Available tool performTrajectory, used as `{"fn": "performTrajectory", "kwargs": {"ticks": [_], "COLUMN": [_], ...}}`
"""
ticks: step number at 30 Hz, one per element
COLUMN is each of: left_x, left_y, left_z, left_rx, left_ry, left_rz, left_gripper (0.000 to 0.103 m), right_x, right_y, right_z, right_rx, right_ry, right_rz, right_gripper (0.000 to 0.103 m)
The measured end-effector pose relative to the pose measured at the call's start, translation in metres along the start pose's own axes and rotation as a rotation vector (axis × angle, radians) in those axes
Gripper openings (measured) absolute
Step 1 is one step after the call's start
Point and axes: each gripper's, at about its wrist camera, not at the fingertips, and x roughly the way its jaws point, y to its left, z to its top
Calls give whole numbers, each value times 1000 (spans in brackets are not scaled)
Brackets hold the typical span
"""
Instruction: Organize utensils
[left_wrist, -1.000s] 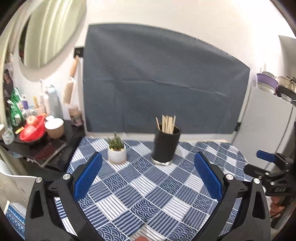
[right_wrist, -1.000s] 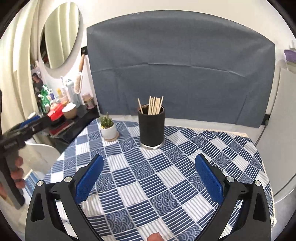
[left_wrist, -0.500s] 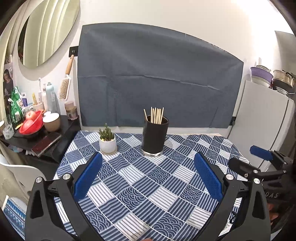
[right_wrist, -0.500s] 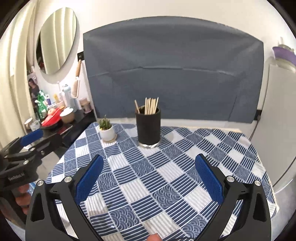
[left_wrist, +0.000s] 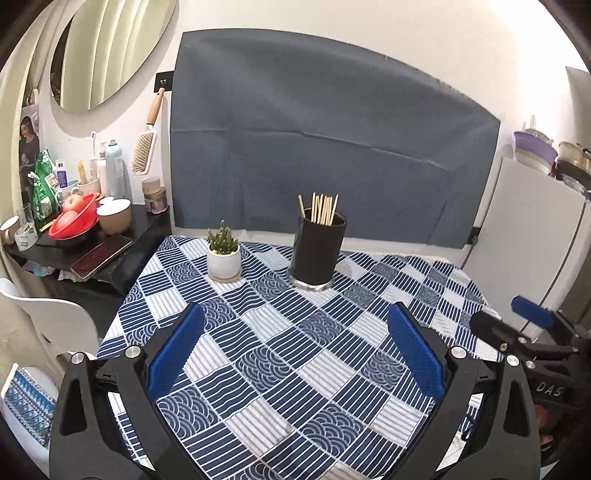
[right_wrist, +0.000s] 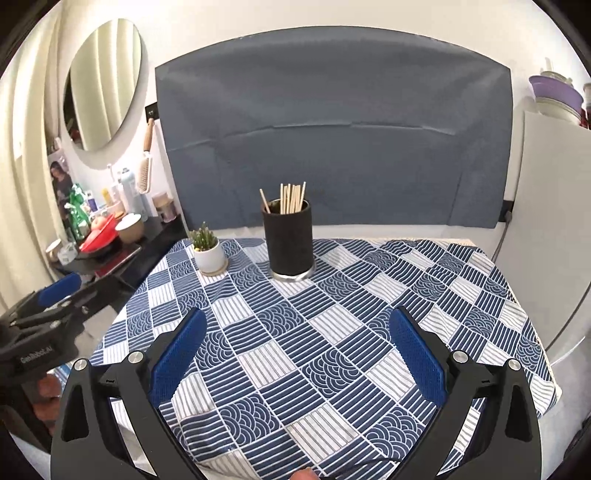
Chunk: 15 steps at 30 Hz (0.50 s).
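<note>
Both tongs hovered over the near edge of the counter (right_wrist: 480, 295), which was draped in a blue-and-white patchwork cloth. The left tongs (left_wrist: 295, 350) stood wide open, blue pads well apart, gripping nothing. The right tongs (right_wrist: 295, 350) matched them, spread wide and empty as well. Toward the back of the counter stood the black cylindrical holder (right_wrist: 290, 240), upright, with a bundle of thin pale wooden sticks (right_wrist: 290, 197) poking out of its top. Just to its left sat a small green succulent in a white pot (right_wrist: 208, 247), near but not touching. From the left wrist view the holder (left_wrist: 317, 251) was ahead, between the pads, and the right tongs showed at the counter's right edge (left_wrist: 524, 332).
</note>
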Motion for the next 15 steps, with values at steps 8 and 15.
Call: {"fn": "performTrajectory", "kwargs": {"ticks": [8, 15], "left_x": [-1, 0], "left_y": [-6, -12], "left_z": [-1, 0], "left_rx": [19, 35], "left_ry": [6, 10], "left_rz": [-14, -25], "left_gripper": [97, 97], "right_x": [-2, -1], "right_y": [-2, -4], "right_z": [0, 0], "right_rx": [1, 7], "right_ry": [-10, -6], "right_rz": [8, 9], "right_gripper": [95, 95]}}
